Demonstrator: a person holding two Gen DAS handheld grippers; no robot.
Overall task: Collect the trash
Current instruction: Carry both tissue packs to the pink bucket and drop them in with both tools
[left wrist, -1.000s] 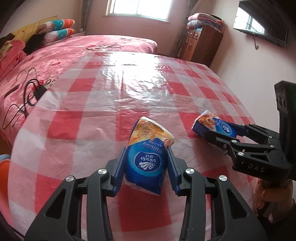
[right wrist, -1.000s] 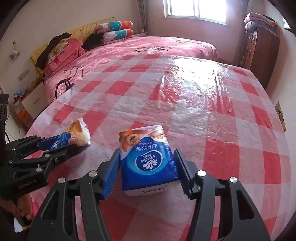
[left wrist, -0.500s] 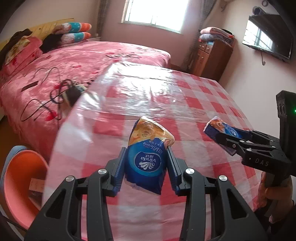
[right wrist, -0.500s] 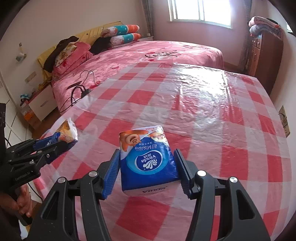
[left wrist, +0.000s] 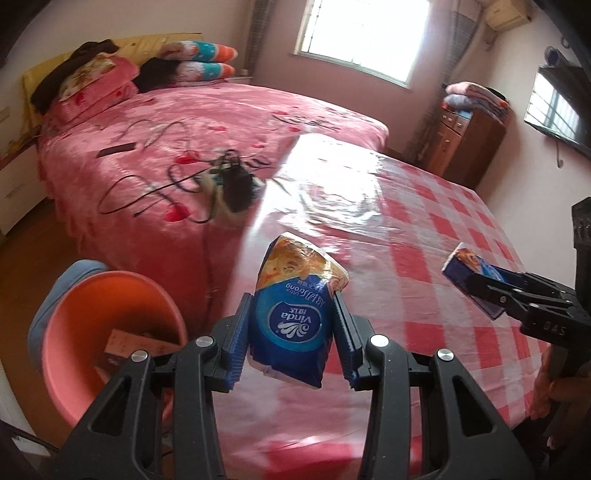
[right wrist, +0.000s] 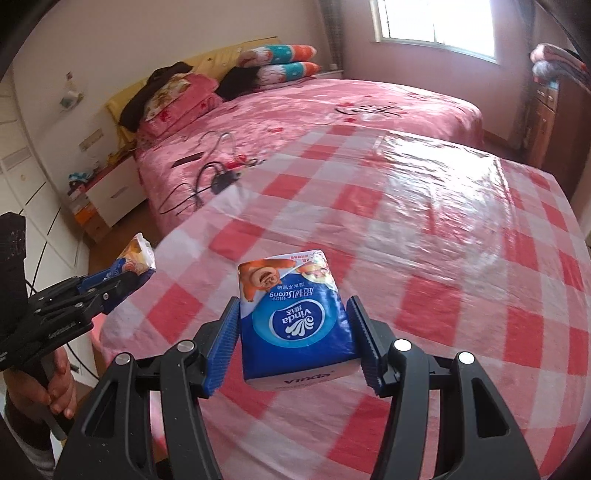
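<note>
Tissue pack (left wrist: 291,325) clamped in left tongs (left wrist: 293,332), past table edge (left wrist: 247,236) | right tongs (right wrist: 295,332) clamp second pack (right wrist: 295,317)

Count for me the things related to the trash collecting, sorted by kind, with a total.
Blue Vinda tissue packs: 2, an opened crumpled pack in the left gripper and a fuller pack in the right gripper
Round orange plastic bins: 1
Black handheld grippers: 2
Total: 5

Home bedroom: pink-quilted bed (left wrist: 221,122) with pillows (left wrist: 199,61), wooden dresser (left wrist: 469,144), wall-mounted TV (left wrist: 557,107), curtained window (left wrist: 362,33).
</note>
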